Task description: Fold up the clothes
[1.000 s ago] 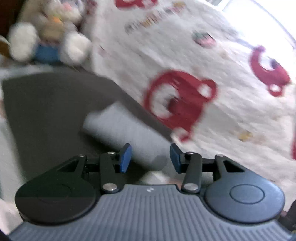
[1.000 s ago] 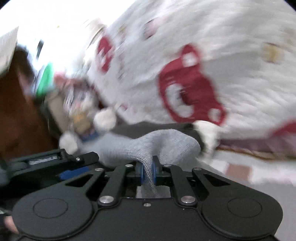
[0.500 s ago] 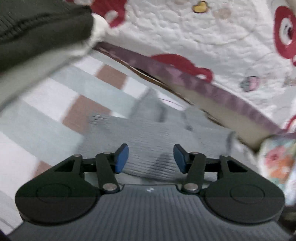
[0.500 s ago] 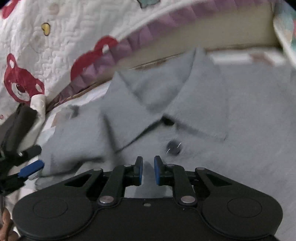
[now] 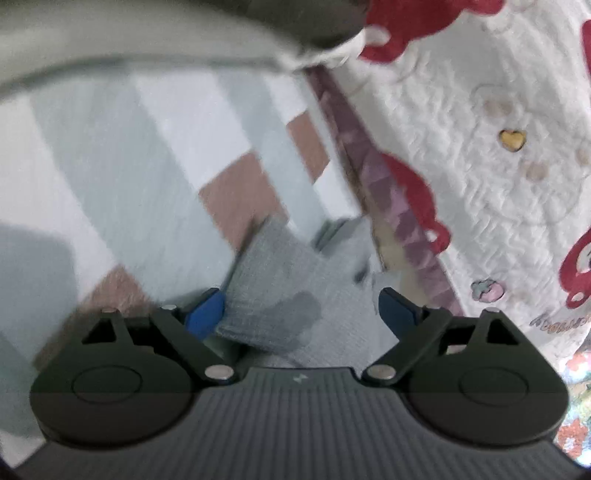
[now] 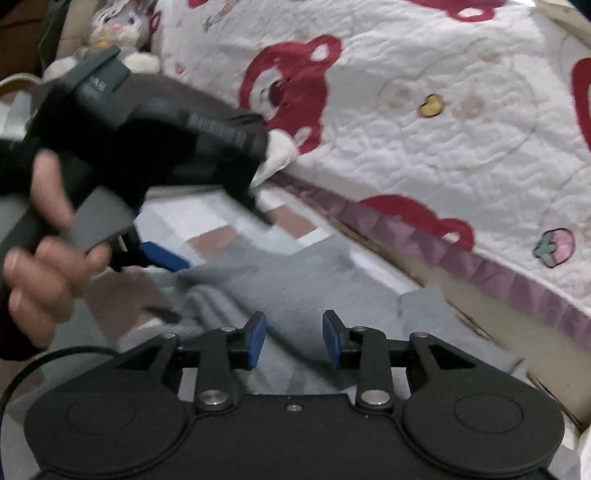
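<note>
A grey knit garment [image 5: 295, 291] lies crumpled on a check sheet [image 5: 122, 155], close to the quilt's purple border. My left gripper [image 5: 301, 314] hovers over one end of it. Its jaws are opening wide; the cloth lies under and between the blue pads and is not pinched. In the right wrist view the same garment [image 6: 266, 280] spreads below my right gripper [image 6: 294, 339], whose jaws are also opening with no cloth gripped. A hand [image 6: 37, 258] holds the left gripper at the left of that view, its blue fingertip [image 6: 162, 258] low over the cloth.
A white quilt with red bears [image 6: 424, 110] fills the right side, edged by a purple border [image 6: 480, 266]. A dark folded garment [image 5: 258, 22] sits beyond the sheet. A plush rabbit [image 6: 114, 29] stands at the far left corner.
The right gripper was shut on grey cloth and has let it go. Both pairs of jaws have spread. Both grippers dropped from the dark garment and quilt to the grey garment on the sheet.
</note>
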The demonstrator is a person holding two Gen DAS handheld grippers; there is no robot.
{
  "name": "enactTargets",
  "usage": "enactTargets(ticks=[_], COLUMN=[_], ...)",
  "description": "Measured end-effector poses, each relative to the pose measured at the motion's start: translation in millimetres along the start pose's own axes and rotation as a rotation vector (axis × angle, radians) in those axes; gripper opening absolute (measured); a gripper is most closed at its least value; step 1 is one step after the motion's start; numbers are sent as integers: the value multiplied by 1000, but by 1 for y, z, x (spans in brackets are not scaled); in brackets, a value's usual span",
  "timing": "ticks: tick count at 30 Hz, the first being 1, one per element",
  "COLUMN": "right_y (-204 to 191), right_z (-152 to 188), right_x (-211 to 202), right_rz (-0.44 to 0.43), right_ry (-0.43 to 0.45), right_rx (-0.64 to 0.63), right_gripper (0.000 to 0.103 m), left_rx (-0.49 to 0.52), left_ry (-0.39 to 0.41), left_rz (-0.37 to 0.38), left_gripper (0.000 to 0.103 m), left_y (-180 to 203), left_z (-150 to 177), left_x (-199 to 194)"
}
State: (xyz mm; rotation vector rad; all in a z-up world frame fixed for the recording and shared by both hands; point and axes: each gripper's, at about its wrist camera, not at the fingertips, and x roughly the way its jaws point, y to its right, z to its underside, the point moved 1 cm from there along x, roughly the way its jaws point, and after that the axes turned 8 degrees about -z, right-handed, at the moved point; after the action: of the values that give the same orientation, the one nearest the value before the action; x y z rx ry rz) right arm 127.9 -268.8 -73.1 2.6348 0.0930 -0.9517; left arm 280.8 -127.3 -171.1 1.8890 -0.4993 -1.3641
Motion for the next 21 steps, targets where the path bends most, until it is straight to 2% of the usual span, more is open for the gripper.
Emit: enactTargets(ticks=[2,5,7,8,9,11,15,17,20,21], right_y=[-1,-4,-6,-6,-6,-7,-9,-10,-9,-7], right_z=[3,8,9,9,9,10,14,16,18,18], right_x=[1,-2,-1,0,1,2,3,3,4,3], right_rz=[34,23,12,8,5,4,27,55,86,104], right_ry=[2,11,17,18,18,19,24,32,39,46], right_rx=[-38,-21,-6,-2,1,0,-16,-29,-25,-10], right_gripper=[51,52,53,54,55,58,66,72,72,72], left_rx=[38,74,102,118,134,182,354,405,366,367], left_ry=[18,43,39,27,16,32,98,98,18,5], left_rz=[-4,0,-9,-18,-27,-23,-8,69,265,298], left_gripper=[90,88,76,52,40,28,23,22,22,22], left_y=[5,11,14,14,15,21,50,66,79,86], left_z=[3,8,10,10,11,12,18,22,24,27], left_x=[0,1,3,4,5,1,-16,-24,-32,-35])
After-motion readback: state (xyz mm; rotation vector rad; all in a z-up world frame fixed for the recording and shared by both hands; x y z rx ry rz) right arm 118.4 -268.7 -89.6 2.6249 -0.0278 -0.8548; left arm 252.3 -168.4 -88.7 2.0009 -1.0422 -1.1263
